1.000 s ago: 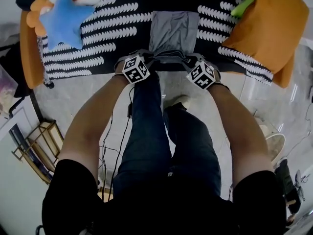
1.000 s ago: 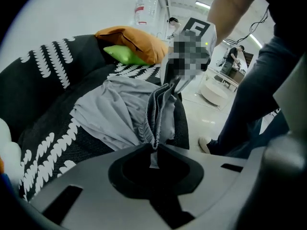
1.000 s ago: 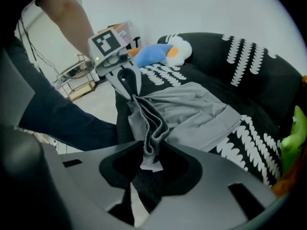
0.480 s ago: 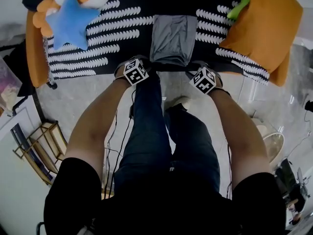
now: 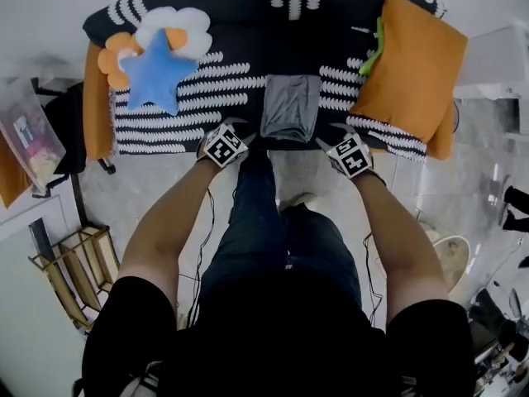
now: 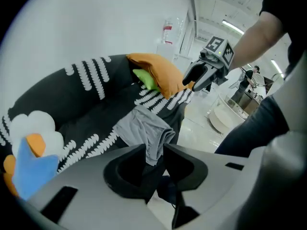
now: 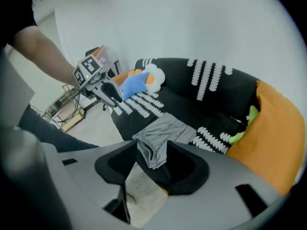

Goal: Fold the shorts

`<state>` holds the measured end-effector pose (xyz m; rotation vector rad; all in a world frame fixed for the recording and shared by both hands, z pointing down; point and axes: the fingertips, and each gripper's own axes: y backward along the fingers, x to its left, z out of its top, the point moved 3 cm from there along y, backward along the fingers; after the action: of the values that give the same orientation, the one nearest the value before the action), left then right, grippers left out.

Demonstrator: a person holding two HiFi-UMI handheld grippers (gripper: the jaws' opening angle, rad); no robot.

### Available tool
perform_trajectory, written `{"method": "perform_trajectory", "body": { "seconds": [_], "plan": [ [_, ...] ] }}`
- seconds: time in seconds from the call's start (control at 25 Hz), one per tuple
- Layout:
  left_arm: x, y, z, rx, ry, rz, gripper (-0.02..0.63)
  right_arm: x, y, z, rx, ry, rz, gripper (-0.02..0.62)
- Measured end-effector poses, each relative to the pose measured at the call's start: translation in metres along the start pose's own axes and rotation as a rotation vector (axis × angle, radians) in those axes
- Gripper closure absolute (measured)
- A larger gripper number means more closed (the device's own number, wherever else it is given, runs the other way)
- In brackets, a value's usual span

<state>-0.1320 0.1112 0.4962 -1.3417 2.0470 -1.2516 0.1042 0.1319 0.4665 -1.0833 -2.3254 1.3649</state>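
Only gripper views show both hand-held grippers [image 6: 154,150] [image 7: 152,147] just opened, clear of shorts [image 5: 289,106].

Bright, even light from long white ceiling strip lights [image 6: 233,28] leaves only soft shadows, and wide lenses bend and darken each view's corners.

Black short sleeves [image 5: 124,317], dark jeans [image 5: 256,230] — grey left gripper [image 6: 154,146], grey right gripper [image 7: 152,143], black jaws
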Motion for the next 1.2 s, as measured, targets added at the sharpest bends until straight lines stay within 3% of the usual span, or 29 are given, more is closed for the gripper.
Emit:
{"method": "perform_trajectory", "body": {
  "seconds": [0.36, 0.64, 0.92, 1.2],
  "plan": [
    [-0.008, 0.142, 0.104, -0.159, 0.017, 0.098, 0.488, -0.008, 0.149, 0.101, -0.213, -0.058, -0.138, 0.394],
    [-0.027, 0.225, 0.169, -0.289, 0.008, 0.131, 0.491, 0.014, 0.24, 0.153, -0.339, -0.158, -0.144, 0.396],
    [-0.033, 0.297, 0.209, -0.421, 0.025, 0.158, 0.497, 0.036, 0.308, 0.184, -0.458, -0.225, -0.185, 0.399],
    [-0.038, 0.358, 0.223, -0.534, 0.066, 0.204, 0.512, 0.052, 0.353, 0.202, -0.548, -0.248, -0.213, 0.411]
  ]
}}
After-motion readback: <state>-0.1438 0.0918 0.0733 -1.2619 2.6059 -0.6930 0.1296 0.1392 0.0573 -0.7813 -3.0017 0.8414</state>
